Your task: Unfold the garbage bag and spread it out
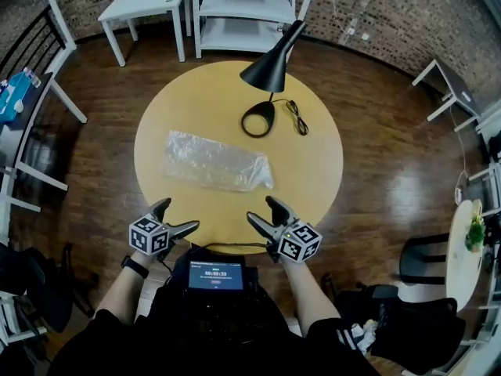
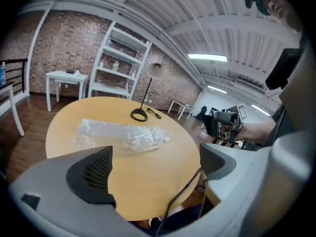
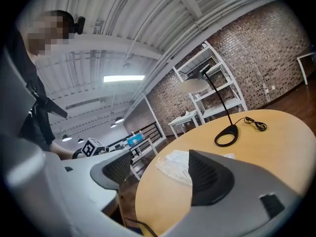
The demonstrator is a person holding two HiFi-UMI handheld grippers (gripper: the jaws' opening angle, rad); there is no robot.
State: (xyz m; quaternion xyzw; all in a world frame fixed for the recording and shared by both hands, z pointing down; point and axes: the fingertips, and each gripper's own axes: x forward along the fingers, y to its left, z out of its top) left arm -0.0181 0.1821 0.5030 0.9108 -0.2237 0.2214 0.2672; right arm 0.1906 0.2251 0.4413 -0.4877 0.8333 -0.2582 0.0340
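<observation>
a person stands at the near edge of a round yellow table (image 1: pixel 313 186), a hand-held gripper in each hand, both raised just off the rim and neither touching anything. the left gripper (image 1: pixel 180 215) has its jaws spread wide with nothing but the bare tabletop showing between them in the left gripper view; the right gripper (image 1: pixel 261 209) likewise has its jaws apart and empty, and its own view looks across the table edge. the garbage bag (image 1: pixel 217 163), clear and crinkled, lies flat as a long, still-folded strip near the middle of the table, slightly to the left, well apart from both grippers. beyond it stands a black desk lamp (image 1: pixel 270 73), its ring-shaped base on the tabletop and its shade tilted out to the right, with a coiled black cord (image 1: pixel 297 117) just beside the base. a small screen (image 1: pixel 215 275) is mounted at the person's chest, below the grippers, and a thin cable runs along the table rim there. behind the table, against a brick wall, stand a white shelf unit (image 1: pixel 250 10) and a white side table (image 1: pixel 149 6) on a dark wooden floor (image 1: pixel 391 186).
</observation>
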